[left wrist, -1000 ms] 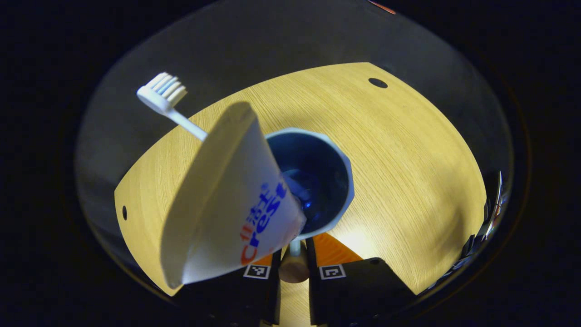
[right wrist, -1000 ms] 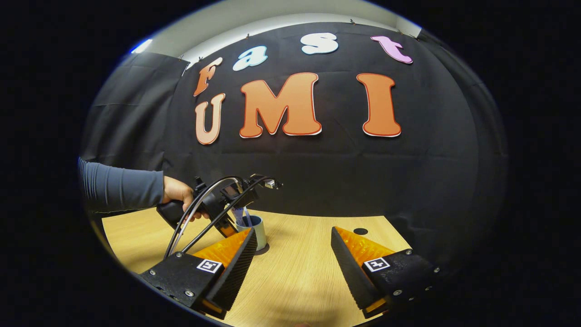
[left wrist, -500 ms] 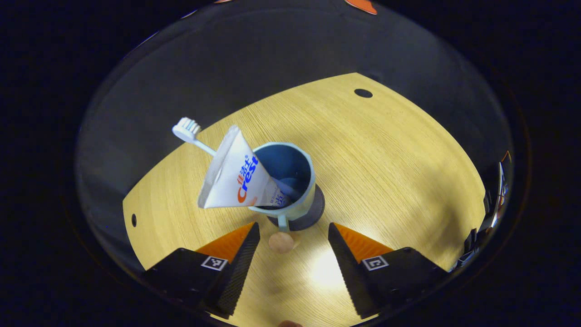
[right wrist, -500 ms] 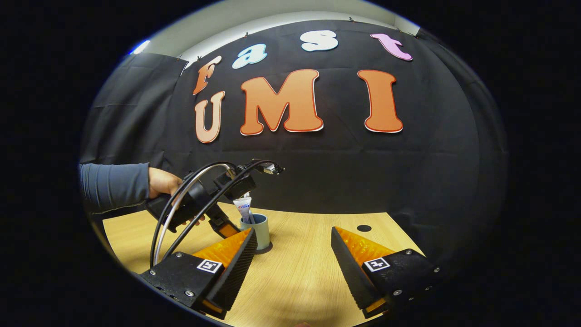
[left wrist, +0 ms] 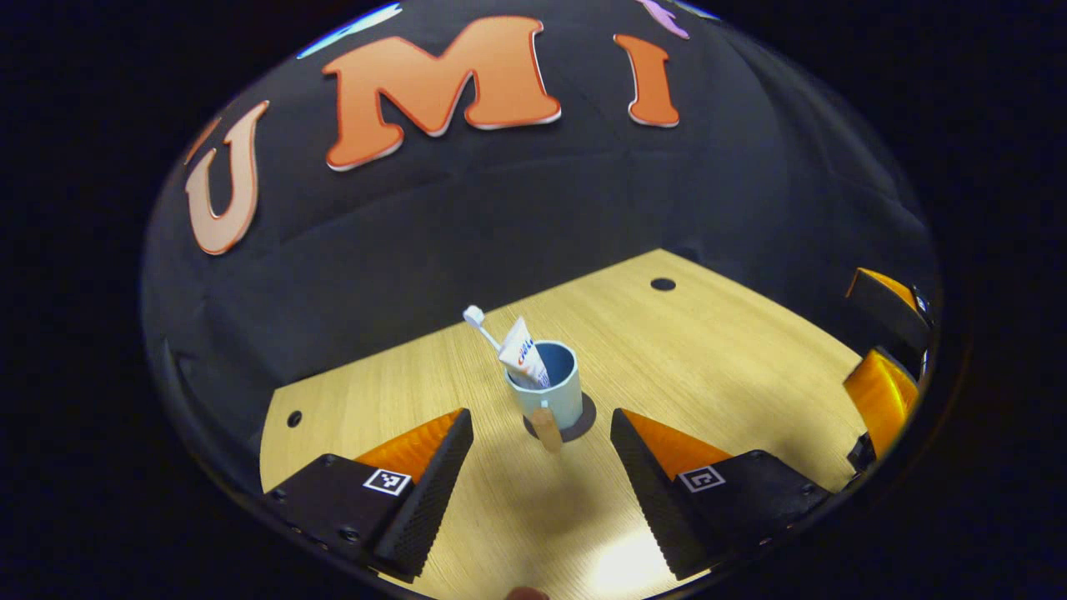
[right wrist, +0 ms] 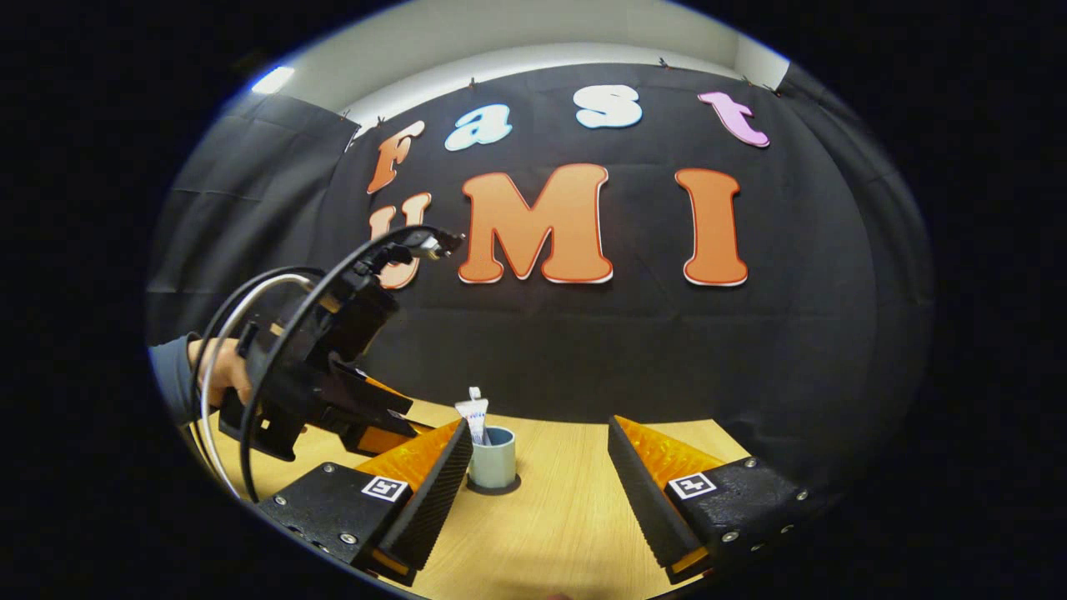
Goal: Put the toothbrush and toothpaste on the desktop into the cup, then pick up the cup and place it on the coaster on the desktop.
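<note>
Item: pale blue ceramic cup [left wrist: 546,385], wooden-knobbed handle, holding white toothbrush [left wrist: 482,326] and white toothpaste tube [left wrist: 522,353]. Now resting on dark round coaster [left wrist: 583,414], ahead of the withdrawn left gripper [left wrist: 538,471], spread wide, empty. Right gripper [right wrist: 538,479] likewise wide, empty. Task judged complete.

Dim booth, a bright glare patch on the desktop [left wrist: 633,567], and strong fisheye bending at edges.
</note>
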